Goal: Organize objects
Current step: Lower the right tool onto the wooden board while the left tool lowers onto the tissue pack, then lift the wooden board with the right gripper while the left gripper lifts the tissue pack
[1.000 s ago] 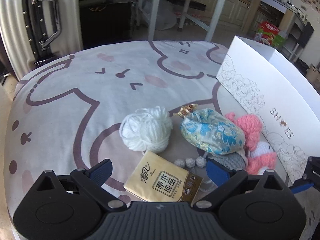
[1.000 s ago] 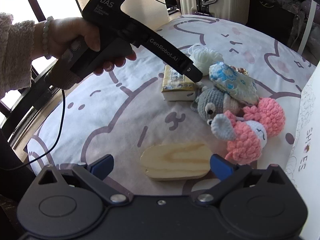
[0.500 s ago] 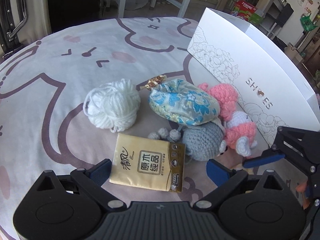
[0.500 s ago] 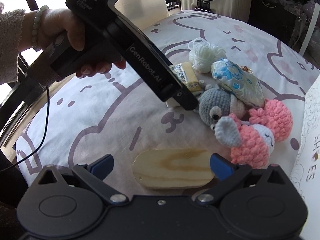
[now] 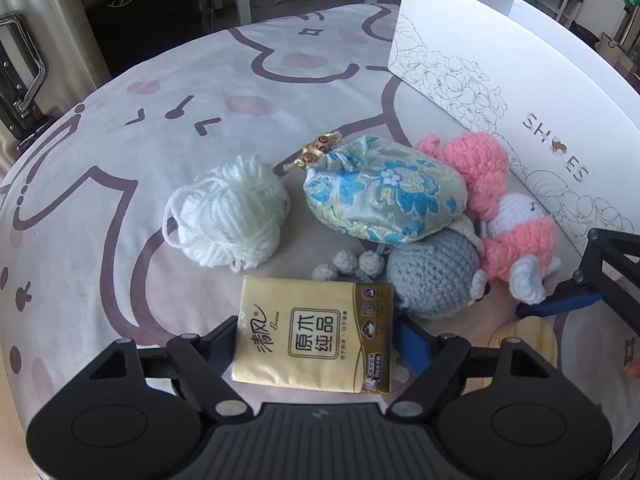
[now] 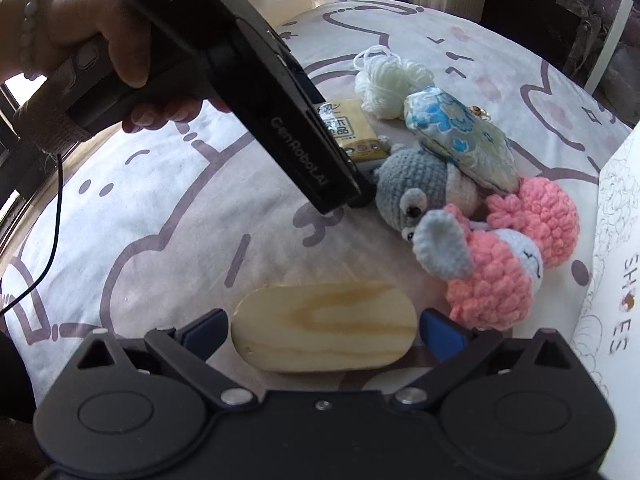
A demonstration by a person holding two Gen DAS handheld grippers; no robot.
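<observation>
A yellow tissue pack (image 5: pixel 316 332) lies on the bed between the open fingers of my left gripper (image 5: pixel 316 338). Behind it lie a white yarn ball (image 5: pixel 228 214), a blue floral pouch (image 5: pixel 380 196), a grey crochet toy (image 5: pixel 434 276) and a pink crochet toy (image 5: pixel 512 220). My right gripper (image 6: pixel 324 330) is open around an oval wooden block (image 6: pixel 324 328) lying flat. The left gripper's body (image 6: pixel 280 120) hangs over the tissue pack (image 6: pixel 352 132) in the right wrist view, beside the grey toy (image 6: pixel 416 184) and pink toy (image 6: pixel 504 276).
A white shoe box (image 5: pixel 520 92) stands along the right side of the bed (image 5: pixel 160 120); it also shows in the right wrist view (image 6: pixel 616 280). A suitcase (image 5: pixel 24 60) stands beyond the bed's far left edge. A cable (image 6: pixel 52 232) trails from the left hand.
My left gripper has moved forward and down, so the tissue pack now sits between its fingers. My right gripper has closed in around the wooden block. No object has shifted.
</observation>
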